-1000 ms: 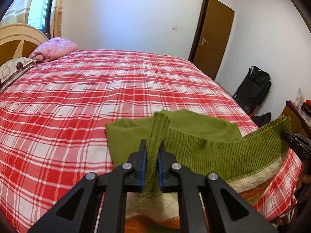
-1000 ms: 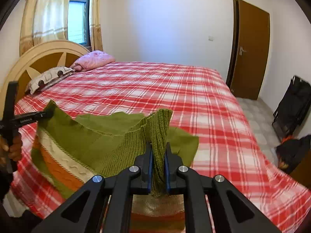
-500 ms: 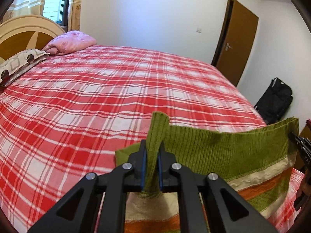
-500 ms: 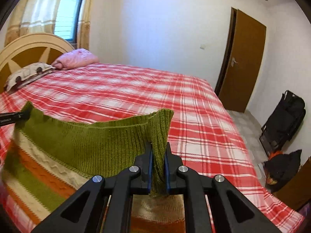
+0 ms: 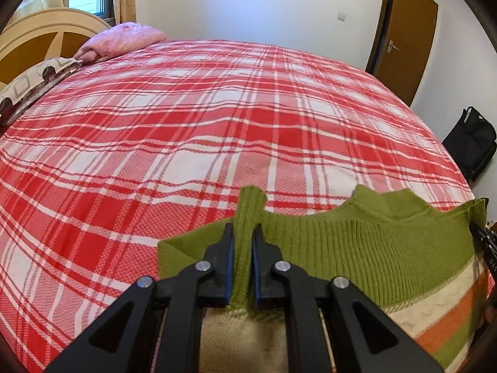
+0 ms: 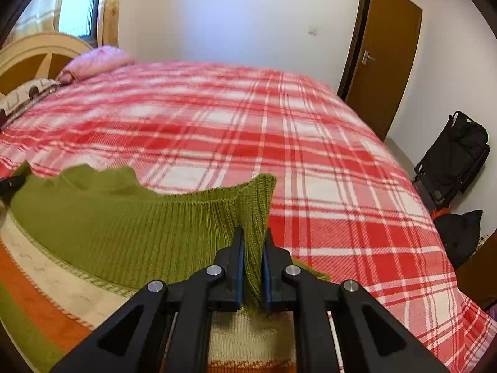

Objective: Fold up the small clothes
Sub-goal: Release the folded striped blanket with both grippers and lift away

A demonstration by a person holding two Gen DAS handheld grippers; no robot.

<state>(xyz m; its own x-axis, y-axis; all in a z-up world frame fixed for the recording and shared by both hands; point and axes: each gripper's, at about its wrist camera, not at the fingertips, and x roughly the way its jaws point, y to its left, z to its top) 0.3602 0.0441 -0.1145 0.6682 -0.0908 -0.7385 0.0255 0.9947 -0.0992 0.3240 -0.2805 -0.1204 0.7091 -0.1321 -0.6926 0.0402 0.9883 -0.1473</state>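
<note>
- The sweater (image 5: 366, 248), a small green knit with cream and orange stripes below its ribbed band, hangs stretched between the two claws over the near edge of the bed (image 5: 217, 118); part of it looks to rest on the bedspread, though how much I cannot tell.
- The left claw (image 5: 243, 248) is clenched on a bunched corner of the ribbed green edge, the knit standing up between its blue pads.
- The right claw (image 6: 252, 258) is clenched on the opposite corner of the same edge in the same way; its black tip also shows at the far right of the left wrist view.
- A second green layer peeks above the taut edge in both views, so the garment seems doubled over or draped behind the held band.
- Judged from this, the fold is in hand and not finished: the sweater has yet to be laid flat, released and smoothed. No other clothes show, folded or waiting.
- The bed wears a red-and-white plaid cover, broad and bare ahead of the claws.
- A pink pillow (image 5: 124, 39) and a patterned pillow (image 5: 34, 84) lie by the curved headboard (image 5: 46, 40).
- Beyond: white walls, a curtained window (image 6: 77, 0), a brown door (image 6: 382, 62) and a black bag (image 6: 453, 155) on the floor.
</note>
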